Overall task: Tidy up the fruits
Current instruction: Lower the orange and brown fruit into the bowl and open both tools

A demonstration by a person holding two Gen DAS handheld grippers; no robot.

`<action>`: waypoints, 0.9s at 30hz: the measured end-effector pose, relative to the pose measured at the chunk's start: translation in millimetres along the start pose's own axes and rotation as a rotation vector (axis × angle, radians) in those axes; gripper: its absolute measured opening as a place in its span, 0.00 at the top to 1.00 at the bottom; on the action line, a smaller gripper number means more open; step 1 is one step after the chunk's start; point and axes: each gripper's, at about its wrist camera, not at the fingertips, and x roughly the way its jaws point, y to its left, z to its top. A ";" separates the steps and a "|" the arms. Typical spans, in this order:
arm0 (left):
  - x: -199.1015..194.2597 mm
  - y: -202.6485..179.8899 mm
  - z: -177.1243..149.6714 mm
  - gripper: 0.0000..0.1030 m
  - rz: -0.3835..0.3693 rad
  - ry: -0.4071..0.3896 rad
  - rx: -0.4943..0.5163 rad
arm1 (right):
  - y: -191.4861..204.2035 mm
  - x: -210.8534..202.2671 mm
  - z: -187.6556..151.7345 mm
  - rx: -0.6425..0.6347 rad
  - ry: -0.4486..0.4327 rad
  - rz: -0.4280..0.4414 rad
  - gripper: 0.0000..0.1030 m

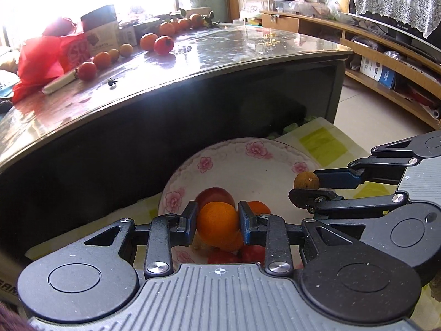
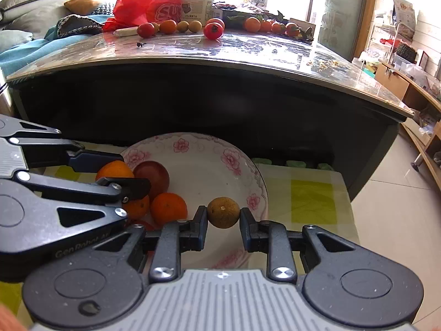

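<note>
A white bowl (image 1: 248,149) (image 2: 198,143) with pink flowers stands on a yellow-checked cloth (image 2: 311,201), below the front of a dark table. It holds a dark red fruit (image 2: 151,175), oranges (image 2: 168,208) and more red fruit. My left gripper (image 1: 217,220) (image 2: 132,172) is shut on an orange (image 1: 217,226) over the bowl's left side. Over the right side, my right gripper (image 2: 223,220) (image 1: 303,184) is shut on a small brown fruit (image 2: 223,212) (image 1: 306,180). More oranges and red fruits (image 1: 157,42) (image 2: 213,30) lie in a row on the tabletop.
The glossy tabletop (image 1: 248,47) also carries a red plastic bag (image 2: 143,5), a box (image 2: 197,0), a white stick-shaped object (image 1: 59,81) and crumbs. A wooden shelf unit (image 1: 386,63) lines the right wall across tiled floor. A sofa with cushions (image 2: 41,8) is at far left.
</note>
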 end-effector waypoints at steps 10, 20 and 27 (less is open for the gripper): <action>4.0 4.8 3.1 0.63 0.004 0.004 -0.003 | 1.3 8.8 -0.2 0.013 -0.006 0.021 0.69; 3.1 4.7 3.8 0.58 0.015 -0.001 0.002 | 0.7 10.9 -2.2 0.014 -0.001 0.021 0.69; 0.1 3.7 3.9 0.53 0.020 -0.007 0.007 | -1.2 8.2 -2.4 0.022 -0.005 0.018 0.69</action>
